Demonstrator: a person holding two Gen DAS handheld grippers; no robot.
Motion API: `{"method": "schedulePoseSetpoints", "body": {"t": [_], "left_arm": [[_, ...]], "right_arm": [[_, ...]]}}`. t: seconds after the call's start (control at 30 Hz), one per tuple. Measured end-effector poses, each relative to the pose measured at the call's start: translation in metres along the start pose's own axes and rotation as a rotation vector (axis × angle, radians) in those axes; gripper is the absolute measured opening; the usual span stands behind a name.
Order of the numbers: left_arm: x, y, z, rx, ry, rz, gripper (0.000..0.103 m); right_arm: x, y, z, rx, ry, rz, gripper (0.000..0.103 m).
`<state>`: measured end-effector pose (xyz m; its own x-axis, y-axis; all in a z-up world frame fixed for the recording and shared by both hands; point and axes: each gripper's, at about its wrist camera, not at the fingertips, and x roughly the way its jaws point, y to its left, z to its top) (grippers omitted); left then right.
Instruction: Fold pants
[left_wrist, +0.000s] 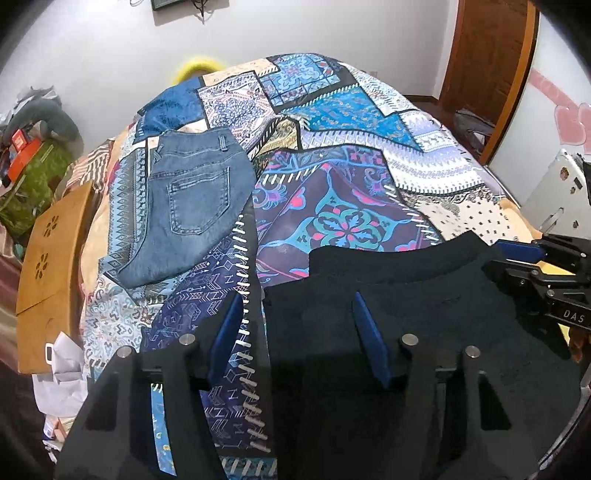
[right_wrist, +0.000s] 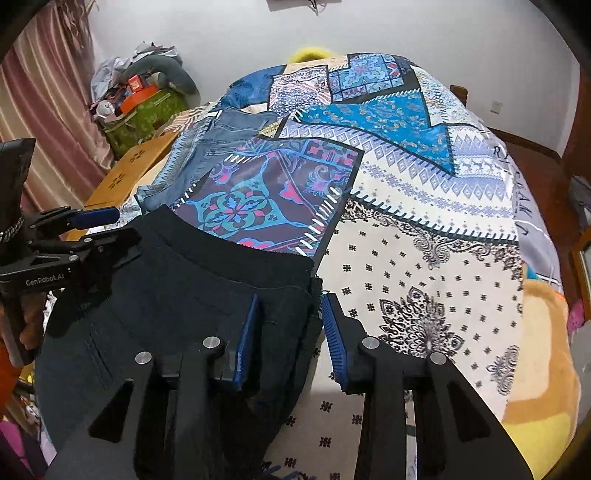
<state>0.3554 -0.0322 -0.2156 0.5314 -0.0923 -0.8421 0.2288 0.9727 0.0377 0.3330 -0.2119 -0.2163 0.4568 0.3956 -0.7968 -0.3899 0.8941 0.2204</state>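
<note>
— Two tongs, one at each side of the waistband: why that spacing?
— My guess is so the dark navy, almost black pair of pants (right_wrist: 177, 295) can be lifted and folded evenly. The left tongs (left_wrist: 299, 332) straddle the pants' left edge, one blue pad (left_wrist: 369, 339) on the cloth and the other over the patchwork bedspread (left_wrist: 332, 206); the jaws stand fairly wide and the pads do not press the cloth. The right tongs (right_wrist: 290, 332) bracket the right edge, standing narrower, with the seam between the pads; whether they actually pinch it I cannot tell.
— Where do the pants lie?
— Flat on the bed's near edge, the waistband arcing away from the cameras and the legs running off toward them, out of view.
— And their look?
— Soft, matte fabric, a broad plain waistband, faint pocket stitching, and a slightly bunched right seam. A folded blue denim pair of jeans (left_wrist: 184, 206) sits well apart toward the bed's left edge, probably already done.
</note>
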Motion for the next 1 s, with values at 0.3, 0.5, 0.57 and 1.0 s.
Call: {"method": "schedulePoseSetpoints", "body": {"t": [0.3, 0.5, 0.57, 1.0], "left_arm": [[-0.054, 0.023, -0.003, -0.098, -0.074, -0.025, 0.091], [-0.046, 0.018, -0.024, -0.071, 0.021, -0.101, 0.094], [-0.036, 0.017, -0.03, -0.059, 0.054, -0.089, 0.094], [0.013, 0.016, -0.027, -0.11, 0.195, -0.214, 0.099]], "right_arm": [[-0.057, 0.018, -0.006, -0.014, -0.114, -0.014, 0.075], [-0.06, 0.024, -0.029, 0.028, -0.066, 0.046, 0.08], [-0.053, 0.024, -0.036, 0.038, -0.032, 0.059, 0.08], [-0.009, -0.004, -0.05, 0.191, 0.088, 0.189, 0.086]]}}
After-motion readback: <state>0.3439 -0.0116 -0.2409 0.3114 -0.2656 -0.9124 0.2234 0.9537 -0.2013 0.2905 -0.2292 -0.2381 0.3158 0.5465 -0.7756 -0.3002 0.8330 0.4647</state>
